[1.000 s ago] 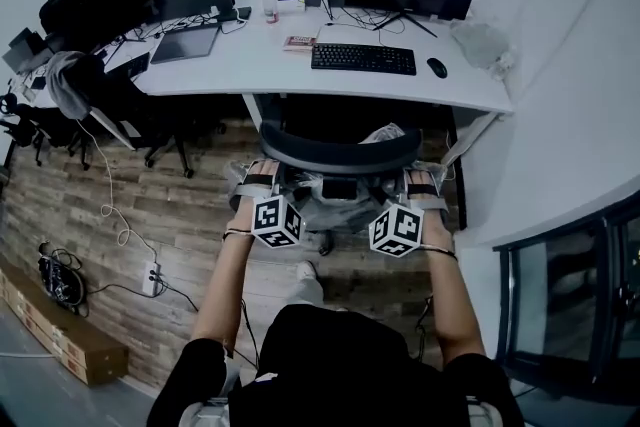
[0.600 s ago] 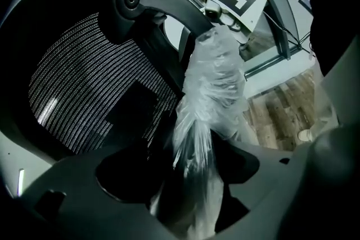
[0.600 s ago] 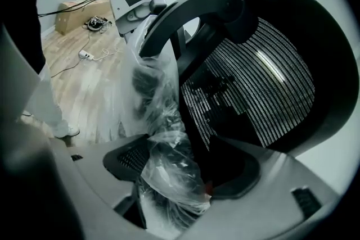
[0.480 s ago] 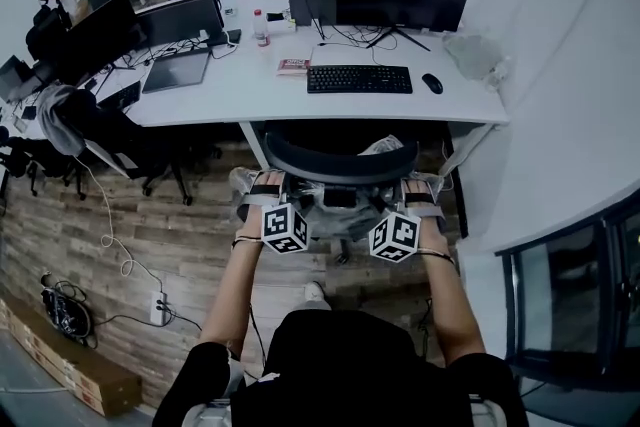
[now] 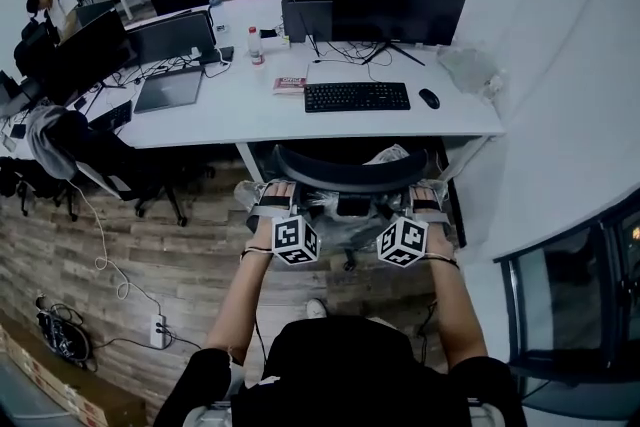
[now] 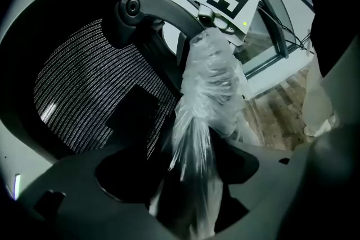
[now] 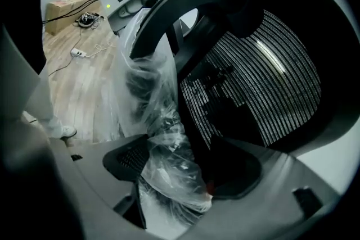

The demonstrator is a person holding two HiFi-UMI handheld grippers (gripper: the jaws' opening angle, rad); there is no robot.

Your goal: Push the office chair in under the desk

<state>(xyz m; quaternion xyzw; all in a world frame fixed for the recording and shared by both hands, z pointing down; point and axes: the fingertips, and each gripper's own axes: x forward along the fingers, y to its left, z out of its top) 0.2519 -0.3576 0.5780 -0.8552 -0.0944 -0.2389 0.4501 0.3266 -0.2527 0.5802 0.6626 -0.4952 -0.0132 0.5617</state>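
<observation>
Nearest the camera, the person's forearms reach forward and both pairs of tongs are clamped on the chair. The left tongs (image 5: 274, 200) pinch the plastic-wrapped left armrest (image 6: 197, 137), and the right tongs (image 5: 427, 200) pinch the plastic-wrapped right armrest (image 7: 163, 166); film is bunched between the jaws in both gripper views. Compared with a second ago, the office chair (image 5: 345, 172) has rolled forward: its curved mesh back, then clear of the surface (image 5: 250, 120), now lies just beside the front edge, with the seat hidden beneath. The push therefore appears nearly complete, and a short further advance would probably bring the back against the edge. A white leg (image 5: 247, 158) drops from the surface to the chair's left, and a slanted support (image 5: 468, 155) stands to its right. The chair sits between them, apart from both, so a straight line is called for. A pale crumpled item (image 5: 392, 155) shows under the surface just past the back; whether it blocks the seat cannot be told. On the surface beyond lie a keyboard (image 5: 357, 96), a mouse (image 5: 429, 98) and a monitor (image 5: 400, 7), none in the way. Farther left, another chair (image 5: 115, 160) stands on the wooden floor (image 5: 190, 245), well apart.
</observation>
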